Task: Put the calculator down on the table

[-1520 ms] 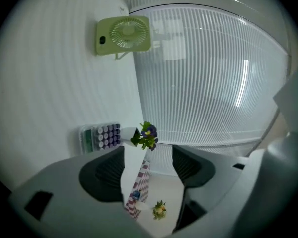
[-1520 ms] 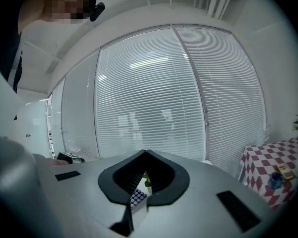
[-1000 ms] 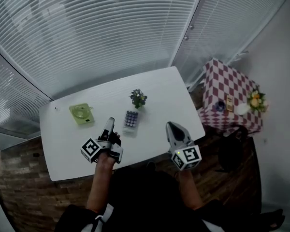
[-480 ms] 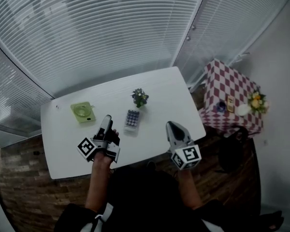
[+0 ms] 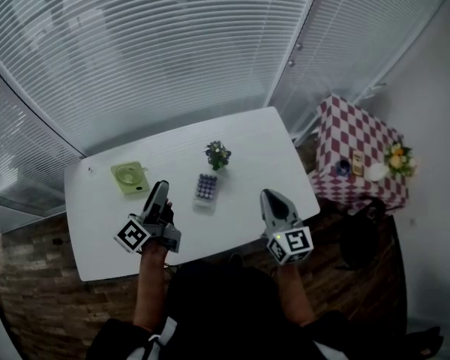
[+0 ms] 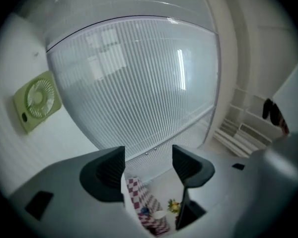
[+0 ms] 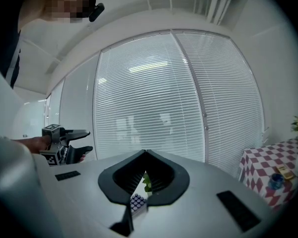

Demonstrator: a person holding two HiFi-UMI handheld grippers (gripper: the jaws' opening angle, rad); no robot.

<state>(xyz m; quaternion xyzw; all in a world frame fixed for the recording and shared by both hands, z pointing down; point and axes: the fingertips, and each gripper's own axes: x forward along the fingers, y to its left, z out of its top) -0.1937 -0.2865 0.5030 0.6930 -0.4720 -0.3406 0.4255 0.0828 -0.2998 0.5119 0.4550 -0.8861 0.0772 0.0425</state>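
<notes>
Calculator (image 5: 205,188) lies on table (image 5: 262,133); left gripper (image 5: 159,192), jaws apart and empty, is withdrawn from it. Right gripper (image 5: 268,196) closed, empty. Placement judged done.

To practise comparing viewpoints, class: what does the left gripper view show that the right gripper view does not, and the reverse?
Only the left gripper view shows the green fan. Only the right gripper view shows the calculator, the small plant beyond it and the left hand-held gripper, jaws apart. Both show the window blinds and the checked table.
</notes>
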